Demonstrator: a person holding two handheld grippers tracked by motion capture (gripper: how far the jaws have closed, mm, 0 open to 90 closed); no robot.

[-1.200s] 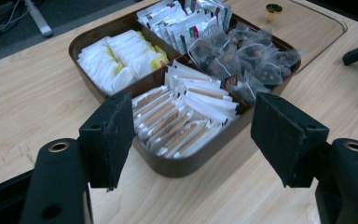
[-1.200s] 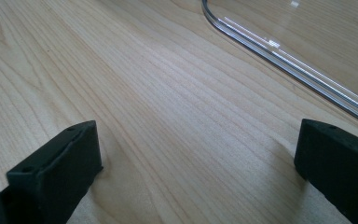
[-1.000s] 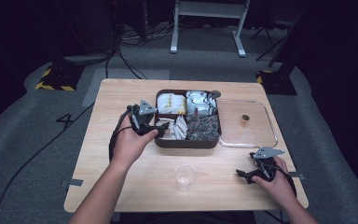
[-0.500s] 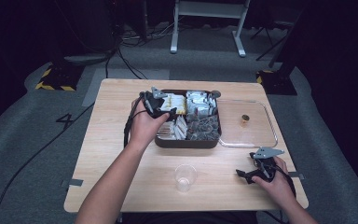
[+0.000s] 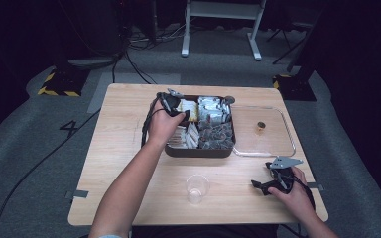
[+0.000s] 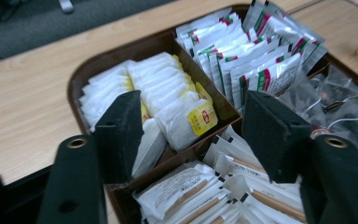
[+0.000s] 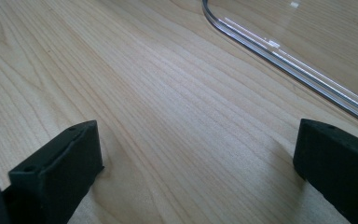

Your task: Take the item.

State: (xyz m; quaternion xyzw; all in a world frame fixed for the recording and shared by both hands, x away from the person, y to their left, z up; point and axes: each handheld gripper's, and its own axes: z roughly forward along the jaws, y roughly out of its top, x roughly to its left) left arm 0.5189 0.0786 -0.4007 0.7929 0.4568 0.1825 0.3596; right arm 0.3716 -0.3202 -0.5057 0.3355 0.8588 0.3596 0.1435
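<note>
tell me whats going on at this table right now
A person works at a wooden table with a gripper in each hand. The left gripper hangs open over a brown divided tray, jaws either side of the tea bags. The right gripper rests open on the table near a clear lid. An empty plastic cup stands in front.

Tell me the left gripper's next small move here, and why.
Probably lower the left gripper a little and close on one tea bag. Its jaws stand open above the divided box, framing the yellow-tagged bags, and hold nothing. The right gripper rests open on the table near the empty cup.
</note>
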